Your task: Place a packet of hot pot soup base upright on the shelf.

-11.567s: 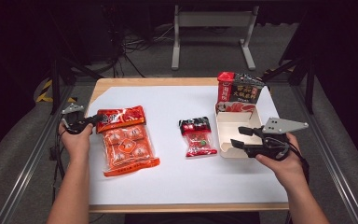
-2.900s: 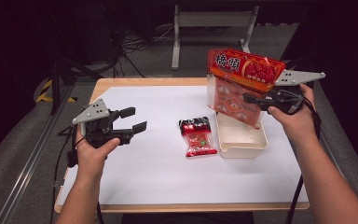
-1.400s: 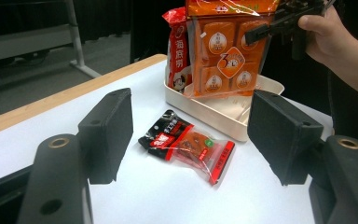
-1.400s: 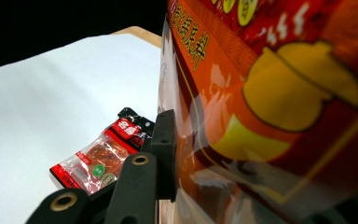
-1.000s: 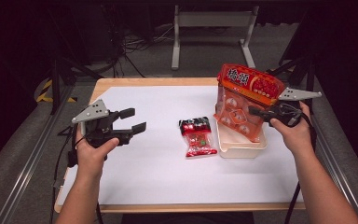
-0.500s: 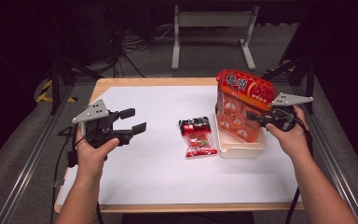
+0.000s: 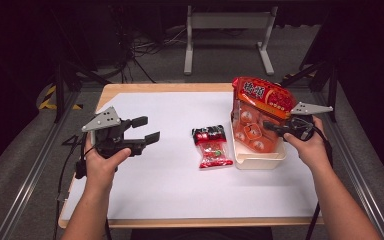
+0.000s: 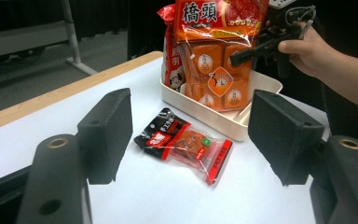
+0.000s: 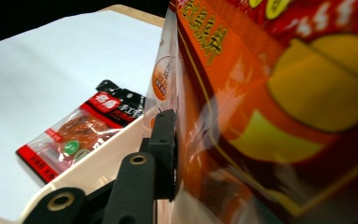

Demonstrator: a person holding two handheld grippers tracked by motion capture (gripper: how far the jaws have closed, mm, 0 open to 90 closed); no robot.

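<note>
**Big bag going into the tray**

Your right gripper [image 7: 272, 126] holds the big orange snack bag [image 7: 256, 114] by its side, and its jaws have just been opening a little with the bag between them. In the right gripper view one black jaw presses flat on the bag's front; the other jaw is hidden behind the bag. The bag stands up tall with its bottom down in the white tray [image 7: 258, 160], near the right edge of the table [image 7: 145, 190]. Another red pack stands behind it in the tray.

So most of this job looks done: the bag is in the tray. What is left, I think, is to let go and pull your hand away, and to see that the bag does not tip over.

The small red and black packet [image 7: 212, 146] lies flat in the middle of the table, just beside the tray. It is not packed yet.

Your left gripper [image 7: 147, 131] hangs over the left side of the table, jaws wide apart and holding nothing, well apart from the small packet.
</note>
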